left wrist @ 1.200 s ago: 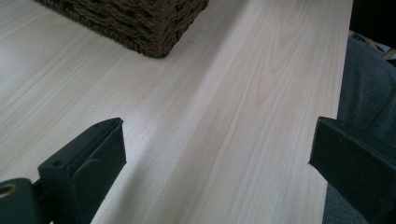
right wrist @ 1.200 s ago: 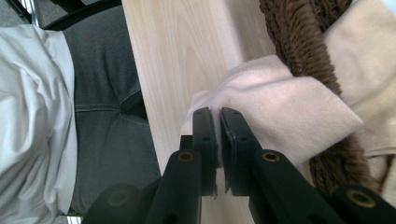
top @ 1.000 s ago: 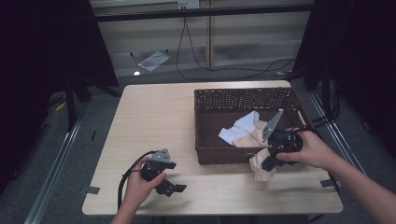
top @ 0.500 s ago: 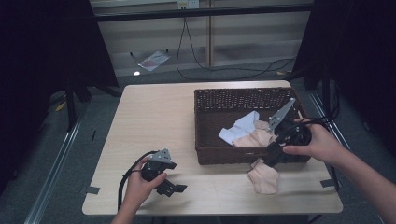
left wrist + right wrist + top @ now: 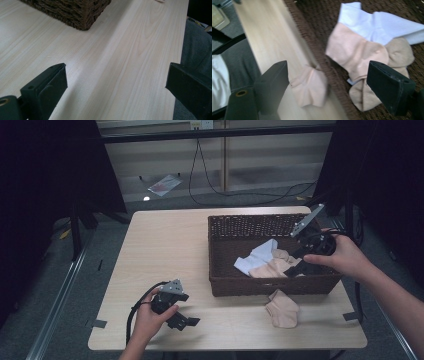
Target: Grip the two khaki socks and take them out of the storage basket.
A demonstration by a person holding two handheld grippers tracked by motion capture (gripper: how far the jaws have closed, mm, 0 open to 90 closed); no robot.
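A brown wicker basket (image 5: 270, 285) stands on the right half of the wooden table (image 5: 170, 245). In it lie a white sock (image 5: 257, 257), a pink sock (image 5: 270, 268) and a beige sock (image 5: 285, 255). Another pink sock (image 5: 282, 309) lies on the table in front of the basket. My right gripper (image 5: 295, 269) hovers over the basket's front right part. Its jaws have just been opening and stand open with nothing between them (image 5: 328, 72). Below them lie the loose pink sock (image 5: 310, 87) and the basket's rim (image 5: 312, 47). My left gripper (image 5: 184, 320) rests open at the table's front left, holding nothing (image 5: 116, 73).
The basket's corner (image 5: 75, 12) sits ahead of the left gripper across bare wood. Black cables (image 5: 220, 190) and a sheet of paper (image 5: 164, 184) lie on the floor beyond the table. Tape tabs (image 5: 98, 323) mark the table's front corners.
The right gripper has let go of the pink sock, which now lies on the table before the basket. It has opened, risen and moved back over the basket. The left gripper stayed put.
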